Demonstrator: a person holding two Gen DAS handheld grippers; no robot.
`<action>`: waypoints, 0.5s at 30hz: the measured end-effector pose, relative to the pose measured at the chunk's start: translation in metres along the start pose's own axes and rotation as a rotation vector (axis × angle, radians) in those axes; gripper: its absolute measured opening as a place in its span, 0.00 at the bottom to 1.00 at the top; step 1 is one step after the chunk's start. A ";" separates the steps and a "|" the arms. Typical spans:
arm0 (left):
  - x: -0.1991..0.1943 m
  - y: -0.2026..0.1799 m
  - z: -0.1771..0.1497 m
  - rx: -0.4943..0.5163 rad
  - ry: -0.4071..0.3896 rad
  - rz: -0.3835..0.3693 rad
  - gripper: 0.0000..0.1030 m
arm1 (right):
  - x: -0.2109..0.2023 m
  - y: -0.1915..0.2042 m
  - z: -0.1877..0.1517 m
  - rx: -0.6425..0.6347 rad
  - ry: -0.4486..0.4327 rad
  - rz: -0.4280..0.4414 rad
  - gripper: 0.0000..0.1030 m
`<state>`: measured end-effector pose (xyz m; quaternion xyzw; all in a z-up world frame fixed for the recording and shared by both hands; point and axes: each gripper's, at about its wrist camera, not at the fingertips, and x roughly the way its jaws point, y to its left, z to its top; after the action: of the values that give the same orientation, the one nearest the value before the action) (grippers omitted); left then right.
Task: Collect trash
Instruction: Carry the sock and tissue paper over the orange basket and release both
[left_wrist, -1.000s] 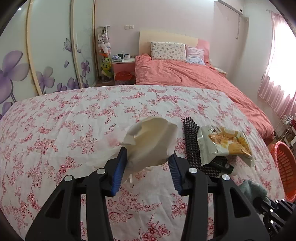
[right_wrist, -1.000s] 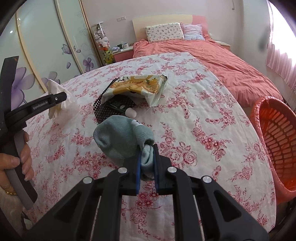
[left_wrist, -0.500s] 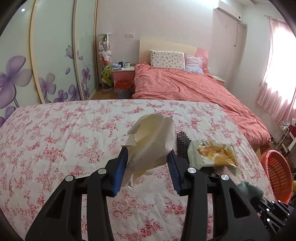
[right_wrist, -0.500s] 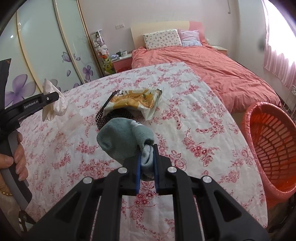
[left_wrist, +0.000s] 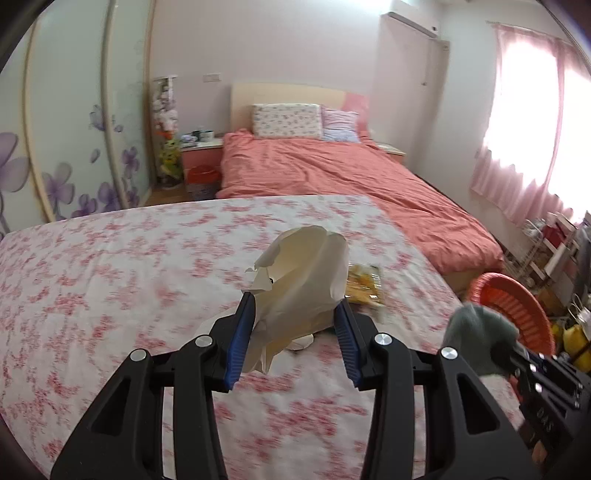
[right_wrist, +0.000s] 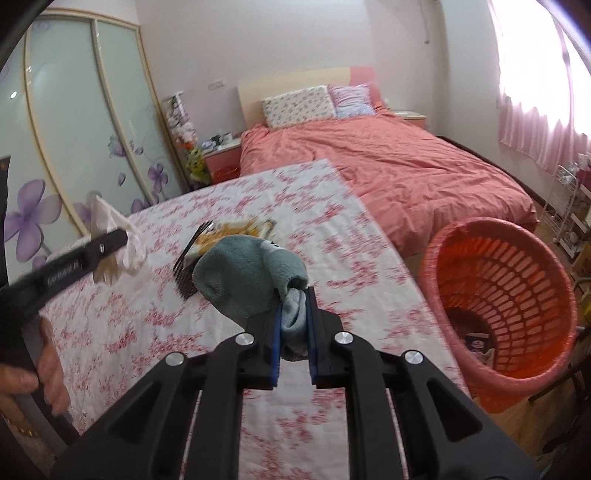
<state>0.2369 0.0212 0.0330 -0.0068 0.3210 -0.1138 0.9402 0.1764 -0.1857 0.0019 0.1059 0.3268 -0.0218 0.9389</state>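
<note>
Table, draped in a floral cloth, serves as the landmark; everything below is placed against it. Beyond its far edge lies the bed, which plays no part. Off the table's right edge, on the floor, stands the basket, orange and slatted, and at its bottom lie a few items, one a dark packet, the rest too small to name. So, as a judgement, some trash has already gone in, and the work is perhaps midway. Above the table's near right part, the right gripper is clamped tight on a grey sock, whose bulk flops over the fingers and hangs clear of the cloth. Above the table's middle, the left gripper has its fingers part-closed against a crumpled tissue, pressed from both sides and lifted off the cloth. Both loads look ready for the basket, though neither is over it yet. Left on the table, near its centre, is a snack wrapper lying on a dark mesh mat; the wrapper appears to be the last trash to fetch, while the mat may not count as trash at all.
</note>
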 end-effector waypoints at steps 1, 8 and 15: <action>-0.001 -0.006 -0.001 0.005 0.001 -0.014 0.42 | -0.002 -0.005 0.001 0.008 -0.008 -0.009 0.12; -0.007 -0.047 -0.005 0.051 -0.003 -0.113 0.42 | -0.026 -0.044 0.005 0.073 -0.075 -0.087 0.12; -0.008 -0.084 -0.011 0.092 0.001 -0.190 0.42 | -0.043 -0.080 0.002 0.127 -0.128 -0.194 0.12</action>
<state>0.2065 -0.0587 0.0364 0.0061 0.3136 -0.2172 0.9244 0.1350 -0.2658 0.0149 0.1313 0.2730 -0.1400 0.9427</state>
